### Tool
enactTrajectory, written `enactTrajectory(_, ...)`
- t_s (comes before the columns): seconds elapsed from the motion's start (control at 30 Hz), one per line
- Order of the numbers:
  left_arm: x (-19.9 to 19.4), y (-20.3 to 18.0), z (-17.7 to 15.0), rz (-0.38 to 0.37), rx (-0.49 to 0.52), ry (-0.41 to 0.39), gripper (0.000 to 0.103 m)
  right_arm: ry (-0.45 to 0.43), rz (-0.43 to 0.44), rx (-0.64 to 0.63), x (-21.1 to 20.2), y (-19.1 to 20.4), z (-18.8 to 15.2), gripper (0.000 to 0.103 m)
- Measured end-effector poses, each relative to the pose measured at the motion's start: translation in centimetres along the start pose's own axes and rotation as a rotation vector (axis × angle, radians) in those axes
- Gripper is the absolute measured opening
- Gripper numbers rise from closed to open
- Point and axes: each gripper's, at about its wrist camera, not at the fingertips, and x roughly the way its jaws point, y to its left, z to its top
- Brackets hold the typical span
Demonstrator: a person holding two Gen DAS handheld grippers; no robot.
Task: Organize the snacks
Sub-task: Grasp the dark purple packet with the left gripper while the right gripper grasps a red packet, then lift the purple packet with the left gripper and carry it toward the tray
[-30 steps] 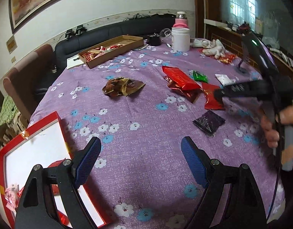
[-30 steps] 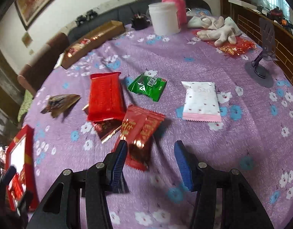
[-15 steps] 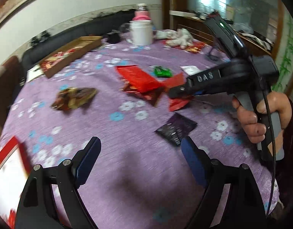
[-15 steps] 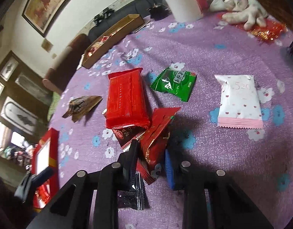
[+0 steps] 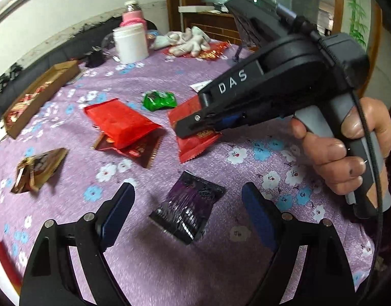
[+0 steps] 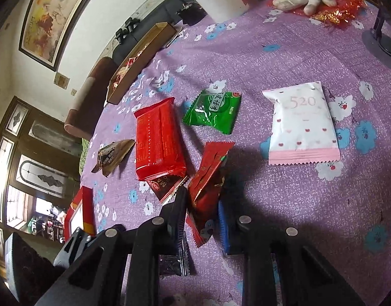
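My right gripper (image 6: 203,211) is shut on a small red snack packet (image 6: 208,178) and holds it tilted just above the purple cloth; it also shows in the left wrist view (image 5: 193,137). My left gripper (image 5: 187,206) is open, its jaws on either side of a dark purple packet (image 5: 187,209) lying flat. A large red packet (image 6: 157,137), a green packet (image 6: 213,111), a white-pink packet (image 6: 302,122) and a brown-gold packet (image 6: 114,153) lie on the table.
A brown cardboard tray (image 6: 139,58) with sweets sits at the far edge. A white jar (image 5: 130,42), a pink bottle (image 5: 133,17) and white gloves (image 5: 187,40) stand at the back. A red box (image 6: 79,211) is at the left edge.
My right gripper closed on the small red packet and lifted it. My left gripper swung right, away from the red box, until it came over the dark purple packet.
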Motion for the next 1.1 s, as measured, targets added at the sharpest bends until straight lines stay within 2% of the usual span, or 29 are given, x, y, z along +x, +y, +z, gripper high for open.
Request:
enactTrajectory(0.23,0.7,0.6,-0.3,-0.074,0.025,0.012,0.085,0.002,0.004,0.011,0.0,-0.2,0.1,0.023)
enactTrajectory(0.27,0.9,0.6,-0.4,-0.084,0.03,0.015,0.083,0.002,0.005,0.012,0.0,-0.2,0.1,0.023)
enactTrajectory(0.3,1.0,0.4,-0.5,-0.091,0.04,0.016,0.08,0.001,0.005,0.013,0.0,-0.2,0.1,0.023)
enactTrajectory(0.37,1.4,0.0,-0.8,-0.104,0.066,0.036,0.064,0.001,0.006,0.014,0.0,-0.3,0.1,0.024)
enactTrajectory(0.4,1.2,-0.2,-0.9,-0.093,0.08,0.025,0.061,0.001,0.006,0.015,0.0,-0.3,0.1,0.024)
enactTrajectory(0.47,1.0,-0.4,-0.9,-0.118,0.09,0.023,0.042,0.001,0.006,0.014,0.1,-0.3,0.1,0.024)
enactTrajectory(0.53,0.9,-0.4,-0.9,-0.113,0.091,0.026,0.038,0.001,0.006,0.013,0.1,-0.3,0.1,0.024)
enactTrajectory(0.83,0.0,-0.5,-1.7,-0.039,0.017,-0.003,0.036,-0.001,0.006,0.012,0.0,-0.2,0.0,0.023)
enactTrajectory(1.03,-2.8,1.4,-2.3,0.009,-0.125,-0.078,0.037,-0.011,0.02,-0.011,-0.4,0.4,-0.2,0.023)
enactTrajectory(1.1,-3.6,1.8,-2.7,0.056,-0.169,-0.087,0.037,-0.015,0.021,-0.022,-0.5,0.7,-0.3,0.023)
